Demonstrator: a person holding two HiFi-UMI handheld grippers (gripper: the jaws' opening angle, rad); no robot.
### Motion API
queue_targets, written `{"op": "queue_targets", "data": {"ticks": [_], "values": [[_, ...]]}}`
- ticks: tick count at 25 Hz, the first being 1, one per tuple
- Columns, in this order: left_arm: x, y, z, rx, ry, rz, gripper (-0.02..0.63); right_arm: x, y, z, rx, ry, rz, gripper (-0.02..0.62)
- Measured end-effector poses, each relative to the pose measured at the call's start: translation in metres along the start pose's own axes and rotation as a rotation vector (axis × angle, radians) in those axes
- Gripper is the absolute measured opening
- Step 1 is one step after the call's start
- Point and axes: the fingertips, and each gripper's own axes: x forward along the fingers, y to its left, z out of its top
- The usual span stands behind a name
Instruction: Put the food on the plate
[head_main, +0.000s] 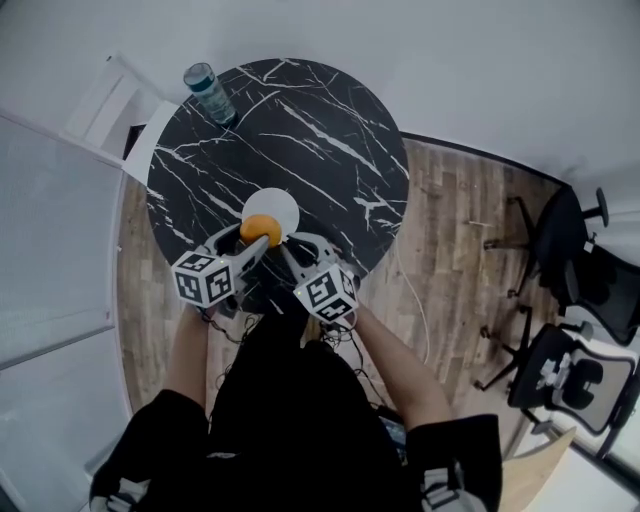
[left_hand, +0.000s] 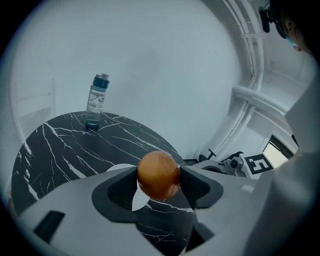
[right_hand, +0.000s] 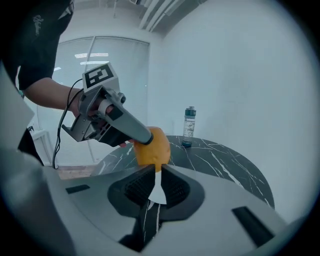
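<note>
An orange (head_main: 260, 229) hangs just over the near edge of the white plate (head_main: 279, 206) on the round black marble table (head_main: 330, 130). My left gripper (head_main: 257, 238) is shut on it, and in the left gripper view both pads press the orange (left_hand: 158, 174) with the plate (left_hand: 120, 169) showing beneath. My right gripper (head_main: 289, 247) sits close beside it on the right. In the right gripper view its jaws (right_hand: 155, 171) stand almost together with nothing between them. Just beyond them is the orange (right_hand: 154, 147), and a sliver of plate (right_hand: 159, 194) shows through the slit.
A clear water bottle (head_main: 208, 92) stands at the table's far left edge. A white chair (head_main: 110, 105) is behind it. Black office chairs (head_main: 580, 290) stand on the wood floor to the right. A cable (head_main: 412, 290) trails on the floor by the table.
</note>
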Motion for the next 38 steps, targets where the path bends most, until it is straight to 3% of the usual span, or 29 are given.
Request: {"op": "queue_targets", "data": {"ticks": [2, 9, 23, 38], "values": [[0.006, 0.004, -0.001, -0.003, 0.007, -0.004, 0.264, 0.002, -0.009, -0.008, 0.011, 0.029, -0.033, 0.006], [0.028, 0.024, -0.013, -0.025, 0.067, -0.016, 0.264, 0.012, -0.033, -0.015, 0.090, 0.061, -0.081, 0.003], [0.063, 0.052, -0.032, -0.050, 0.171, -0.041, 0.264, 0.049, -0.061, -0.028, 0.205, 0.109, -0.095, 0.003], [0.087, 0.070, -0.055, -0.056, 0.288, -0.065, 0.264, 0.065, -0.074, -0.030, 0.241, 0.140, -0.092, 0.000]]}}
